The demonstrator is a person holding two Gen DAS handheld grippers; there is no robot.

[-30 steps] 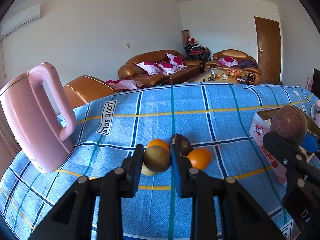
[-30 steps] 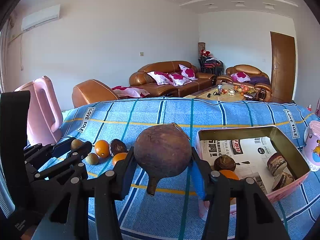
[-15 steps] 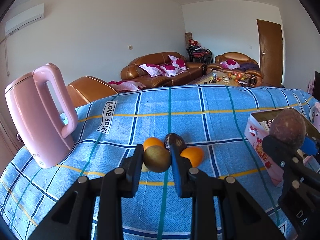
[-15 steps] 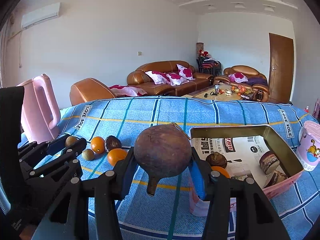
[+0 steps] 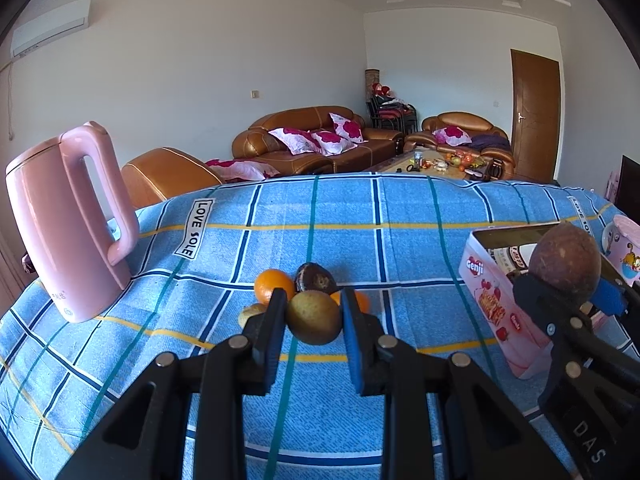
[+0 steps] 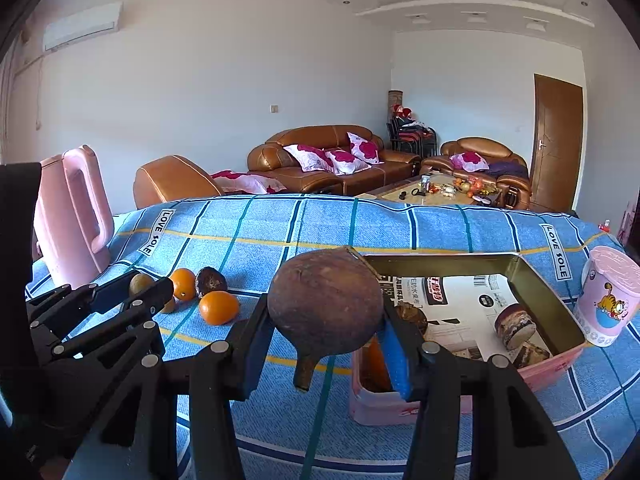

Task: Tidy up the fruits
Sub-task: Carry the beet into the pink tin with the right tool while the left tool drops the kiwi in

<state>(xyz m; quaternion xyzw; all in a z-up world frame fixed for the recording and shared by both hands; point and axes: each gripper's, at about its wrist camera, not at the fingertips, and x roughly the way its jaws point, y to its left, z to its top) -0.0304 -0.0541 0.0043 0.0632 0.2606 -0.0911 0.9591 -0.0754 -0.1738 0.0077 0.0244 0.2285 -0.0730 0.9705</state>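
My left gripper (image 5: 314, 314) is shut on a small yellow-brown fruit (image 5: 314, 316), just in front of the loose fruit on the blue checked cloth. That cluster holds two oranges (image 5: 274, 286), a dark wrinkled fruit (image 5: 316, 278) and a small yellowish fruit (image 5: 251, 315). My right gripper (image 6: 324, 320) is shut on a large round brown fruit (image 6: 324, 304) with a stub stem, at the near-left corner of the pink open box (image 6: 440, 258). In the right wrist view the left gripper (image 6: 148, 288) shows at the left.
A pink kettle (image 5: 68, 224) stands at the cloth's left edge. A pink cartoon cup (image 6: 608, 296) stands right of the box. In the box lie cut brown pieces (image 6: 514, 320), a dark fruit (image 6: 410, 314) and an orange (image 6: 376, 360). Sofas fill the room behind.
My left gripper has drifted to the right with its fruit, so the loose fruit and the box sit further left in its view. The right gripper still holds the brown fruit in place.
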